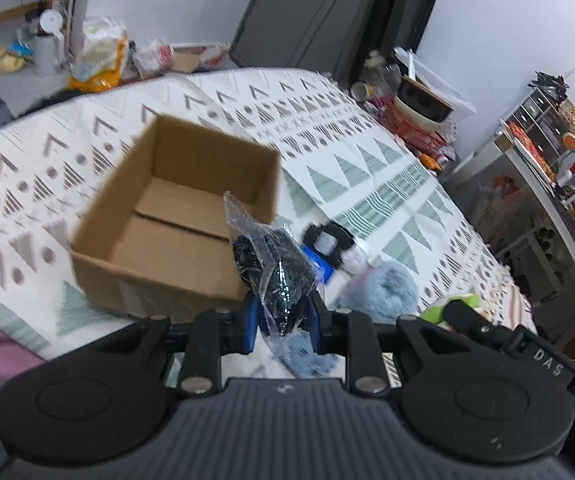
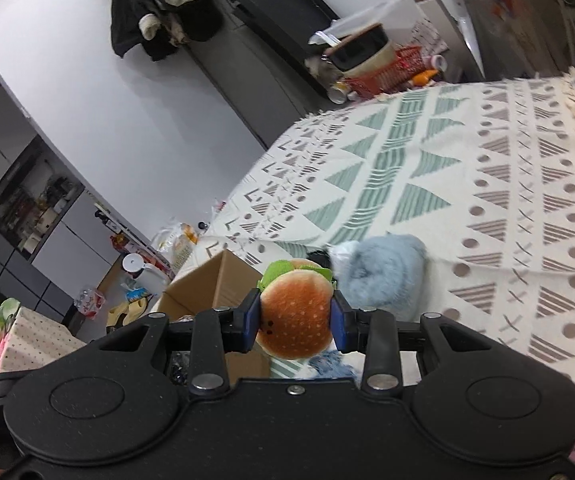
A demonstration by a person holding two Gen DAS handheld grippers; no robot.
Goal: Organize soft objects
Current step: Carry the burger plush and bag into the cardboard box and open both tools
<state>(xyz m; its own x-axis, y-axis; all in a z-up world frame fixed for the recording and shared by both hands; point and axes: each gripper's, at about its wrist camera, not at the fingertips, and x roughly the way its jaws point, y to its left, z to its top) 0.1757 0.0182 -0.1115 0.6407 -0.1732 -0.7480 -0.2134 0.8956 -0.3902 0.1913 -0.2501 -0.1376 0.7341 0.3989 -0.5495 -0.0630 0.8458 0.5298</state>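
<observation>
My left gripper (image 1: 283,320) is shut on a clear plastic bag with a black soft item (image 1: 275,268) inside, held up just in front of the open cardboard box (image 1: 179,216) on the patterned blanket (image 1: 367,168). My right gripper (image 2: 295,320) is shut on a plush hamburger (image 2: 297,312) with a brown bun and green lettuce, lifted over the blanket (image 2: 467,184). The box's corner (image 2: 211,280) shows to its left. A fluffy light-blue plush (image 1: 383,292) (image 2: 383,276) lies on the blanket, with a black-and-white soft item (image 1: 329,242) beside it.
A blue soft piece (image 1: 307,356) lies under the left gripper. The right gripper's black body (image 1: 499,340) shows at the left wrist view's lower right. Bowls and a red basket (image 2: 383,72) are stacked past the blanket's far edge. Shelves (image 1: 547,168) stand at the right.
</observation>
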